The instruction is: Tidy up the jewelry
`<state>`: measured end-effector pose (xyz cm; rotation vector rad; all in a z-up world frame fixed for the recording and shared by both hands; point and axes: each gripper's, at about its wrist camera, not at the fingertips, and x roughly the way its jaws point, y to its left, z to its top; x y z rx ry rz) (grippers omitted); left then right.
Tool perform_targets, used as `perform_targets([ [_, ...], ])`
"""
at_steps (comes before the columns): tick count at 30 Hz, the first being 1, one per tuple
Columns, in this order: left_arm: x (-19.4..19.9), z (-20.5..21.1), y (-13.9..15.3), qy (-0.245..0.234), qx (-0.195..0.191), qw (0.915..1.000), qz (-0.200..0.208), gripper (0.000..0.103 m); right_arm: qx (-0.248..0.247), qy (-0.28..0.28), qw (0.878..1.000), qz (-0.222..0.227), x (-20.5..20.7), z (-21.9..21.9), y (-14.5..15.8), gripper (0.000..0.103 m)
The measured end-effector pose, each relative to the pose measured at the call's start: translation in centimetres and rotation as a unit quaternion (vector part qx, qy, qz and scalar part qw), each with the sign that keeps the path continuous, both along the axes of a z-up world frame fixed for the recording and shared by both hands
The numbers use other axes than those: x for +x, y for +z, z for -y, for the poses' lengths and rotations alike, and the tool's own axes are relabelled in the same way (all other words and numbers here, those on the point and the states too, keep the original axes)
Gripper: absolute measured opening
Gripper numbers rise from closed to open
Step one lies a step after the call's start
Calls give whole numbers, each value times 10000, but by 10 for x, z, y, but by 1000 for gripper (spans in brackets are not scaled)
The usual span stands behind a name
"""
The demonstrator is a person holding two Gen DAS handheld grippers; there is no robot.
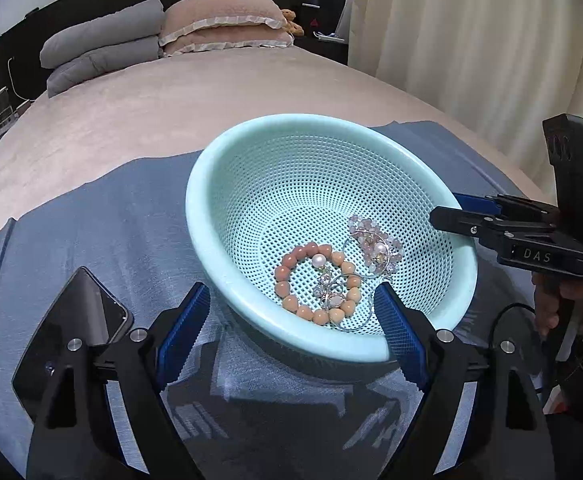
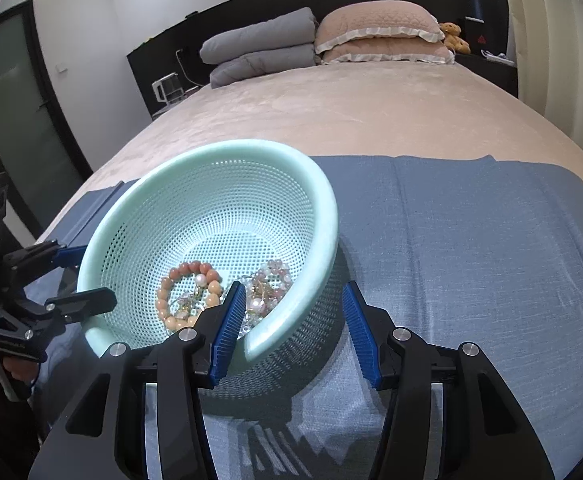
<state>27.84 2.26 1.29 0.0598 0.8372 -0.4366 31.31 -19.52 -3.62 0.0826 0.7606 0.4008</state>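
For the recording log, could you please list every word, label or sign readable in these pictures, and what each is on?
"DAS": on the side of the right gripper, seen from the left wrist view.
Red triangle sign: on a dark box by the headboard; no words can be read on it.
Marking on the left gripper body: too small to read.
No other text can be read.
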Motion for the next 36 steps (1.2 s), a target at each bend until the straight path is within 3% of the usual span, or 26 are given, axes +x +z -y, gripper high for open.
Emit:
perform_targets([
  [2, 2, 3, -4, -54, -75, 9999, -119, 80, 62, 68, 9999, -89, 0, -4, -2, 36],
  [4, 1, 6, -5, -121, -107, 9997, -163, 74, -12, 47, 10000, -45, -3, -6, 0, 36],
  [13, -21, 11, 3, -195, -17, 9996, -221, 74, -77, -14, 9997, -219, -23, -3, 7, 36],
  [28, -95, 18, 23, -325, 73, 9993, -197, 74, -83, -41, 9996, -276, -107, 7, 19, 36],
  [36, -98, 15, 18, -269, 40, 9992, -304, 74, -79, -56, 9994, -341, -119, 4, 15, 36],
])
